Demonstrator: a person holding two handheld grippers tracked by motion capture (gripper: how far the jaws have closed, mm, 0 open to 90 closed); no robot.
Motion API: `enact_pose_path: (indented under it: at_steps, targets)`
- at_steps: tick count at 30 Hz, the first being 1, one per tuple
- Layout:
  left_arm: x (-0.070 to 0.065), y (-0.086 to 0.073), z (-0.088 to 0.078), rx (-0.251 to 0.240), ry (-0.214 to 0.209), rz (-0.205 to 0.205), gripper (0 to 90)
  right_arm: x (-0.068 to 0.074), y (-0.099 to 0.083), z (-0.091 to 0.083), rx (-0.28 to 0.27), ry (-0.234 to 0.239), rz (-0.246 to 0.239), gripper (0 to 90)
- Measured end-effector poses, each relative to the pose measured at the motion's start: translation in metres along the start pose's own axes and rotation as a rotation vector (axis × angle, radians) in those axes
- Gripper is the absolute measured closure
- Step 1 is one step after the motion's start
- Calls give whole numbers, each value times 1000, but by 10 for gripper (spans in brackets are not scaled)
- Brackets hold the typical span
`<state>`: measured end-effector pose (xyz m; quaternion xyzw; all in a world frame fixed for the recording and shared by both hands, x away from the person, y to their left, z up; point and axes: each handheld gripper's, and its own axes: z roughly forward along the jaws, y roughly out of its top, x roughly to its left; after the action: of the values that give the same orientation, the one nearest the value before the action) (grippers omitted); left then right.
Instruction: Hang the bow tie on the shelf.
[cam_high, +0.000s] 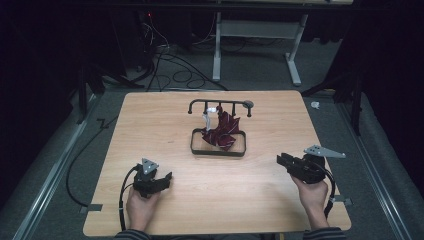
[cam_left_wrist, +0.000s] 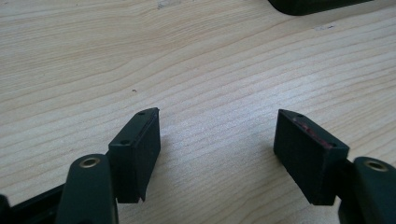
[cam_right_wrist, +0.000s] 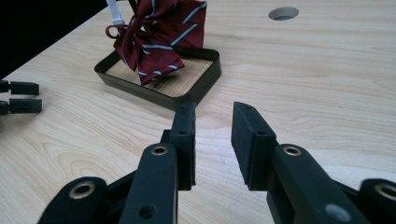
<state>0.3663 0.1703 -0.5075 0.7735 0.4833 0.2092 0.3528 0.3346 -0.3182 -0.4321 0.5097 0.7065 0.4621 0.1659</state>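
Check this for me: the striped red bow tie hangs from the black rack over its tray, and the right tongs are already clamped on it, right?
Not quite. The bow tie does hang from the rack over the tray, but the right tongs are open and empty, well short of it, as the right gripper view shows.

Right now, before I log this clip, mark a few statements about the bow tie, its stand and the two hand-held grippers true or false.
1. The striped dark red bow tie hangs from the black rack above the black tray. True.
2. The left hand-held gripper grips the bow tie. False: its jaws stand apart over bare table.
3. The right hand-held gripper holds nothing. True: its jaws are apart, pointing toward the tray.
4. The tray sits at the table's near edge. False: it stands mid-table, beyond both grippers.
5. The bow tie is plain blue. False: it is dark red with pale stripes.
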Motion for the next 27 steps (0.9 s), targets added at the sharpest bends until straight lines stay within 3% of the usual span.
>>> enact_pose_path:
  at_steps: [6, 11, 20, 27]
  targets:
    - [0, 0, 0, 0, 0, 0, 322, -1, -7, 8, 23, -5, 7, 721]
    - [0, 0, 0, 1, -1, 0, 322, 0, -11, 16, 44, -31, -17, 721]
    - [0, 0, 0, 0, 0, 0, 322, 0, -26, 40, 113, -53, -26, 715]
    - [0, 0, 0, 0, -1, 0, 322, 0, -35, 57, 154, -100, -55, 685]
